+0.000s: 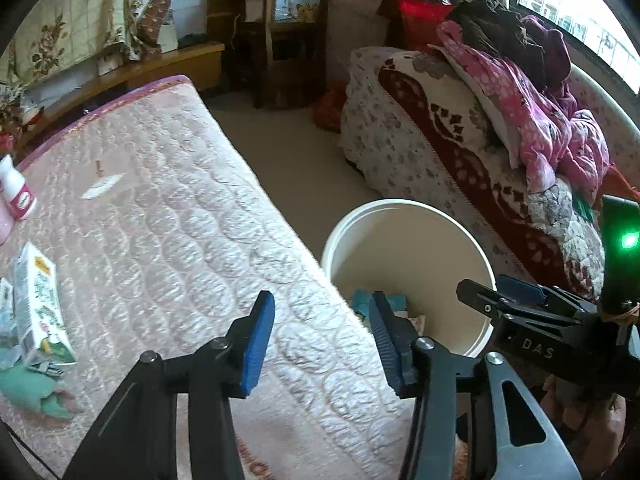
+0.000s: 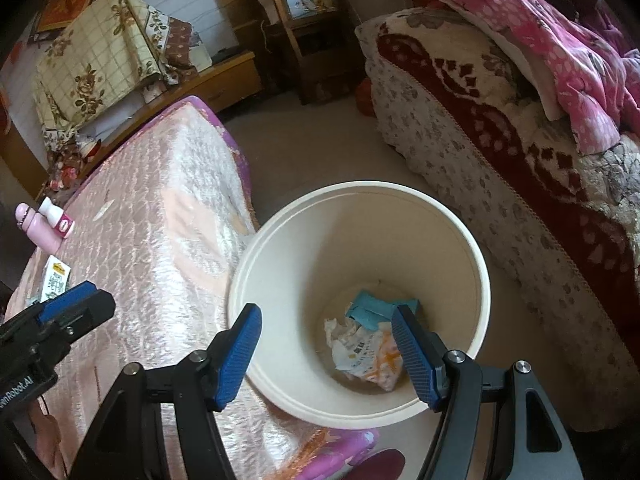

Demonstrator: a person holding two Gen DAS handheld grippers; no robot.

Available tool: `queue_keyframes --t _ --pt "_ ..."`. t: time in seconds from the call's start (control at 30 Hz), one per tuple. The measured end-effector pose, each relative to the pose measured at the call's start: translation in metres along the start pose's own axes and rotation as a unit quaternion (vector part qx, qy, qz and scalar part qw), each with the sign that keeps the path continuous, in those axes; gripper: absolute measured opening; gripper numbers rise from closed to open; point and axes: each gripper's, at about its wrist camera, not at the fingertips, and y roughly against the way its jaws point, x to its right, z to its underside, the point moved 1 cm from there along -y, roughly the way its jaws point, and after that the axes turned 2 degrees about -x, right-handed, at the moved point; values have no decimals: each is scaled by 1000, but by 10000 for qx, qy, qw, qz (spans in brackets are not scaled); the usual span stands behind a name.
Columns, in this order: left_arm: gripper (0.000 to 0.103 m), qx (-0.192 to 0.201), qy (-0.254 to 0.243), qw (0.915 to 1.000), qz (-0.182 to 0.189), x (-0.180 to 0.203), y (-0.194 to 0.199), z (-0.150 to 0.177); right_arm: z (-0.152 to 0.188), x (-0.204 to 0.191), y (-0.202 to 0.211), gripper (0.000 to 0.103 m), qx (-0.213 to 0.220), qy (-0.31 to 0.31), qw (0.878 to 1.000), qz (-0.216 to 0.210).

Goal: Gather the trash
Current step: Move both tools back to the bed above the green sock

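A white bin (image 2: 452, 240) stands on the floor between the mattress and a sofa; it also shows in the left wrist view (image 1: 448, 236). Inside lie a teal box (image 2: 372, 308) and a crumpled white-and-orange wrapper (image 2: 368, 356). My right gripper (image 2: 326, 352) is open and empty above the bin's mouth. My left gripper (image 1: 322, 342) is open and empty over the mattress edge (image 1: 304, 276) beside the bin. On the mattress at left lie a white-and-green carton (image 1: 40, 304), a teal scrap (image 1: 36, 396) and a white paper slip (image 1: 102, 186).
A pink-and-white bottle (image 1: 16, 192) lies at the mattress's far left. A sofa (image 1: 460, 152) with a patterned cover and pink clothes (image 1: 540, 120) stands to the right. A wooden chair (image 1: 288, 32) and a low cabinet (image 1: 160, 64) stand at the back.
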Motion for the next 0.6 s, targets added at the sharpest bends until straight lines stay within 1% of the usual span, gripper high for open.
queue_keyframes --t 0.2,0.3,0.37,0.5,0.6 --pt "53 161 93 9997 -163 -20 20 7 2 -24 8 71 24 220 9997 -62" --pt "58 201 174 9994 -222 -33 29 11 3 -40 12 71 32 347 9993 -128" --pt "58 244 234 9991 -263 -42 36 14 3 -51 14 71 43 435 9989 -182" --pt "58 224 379 9986 -308 -62 47 23 6 -81 16 71 30 682 9971 -348" --pt "58 226 453 9978 -429 -84 53 33 10 -103 13 71 -32 865 9951 -469"
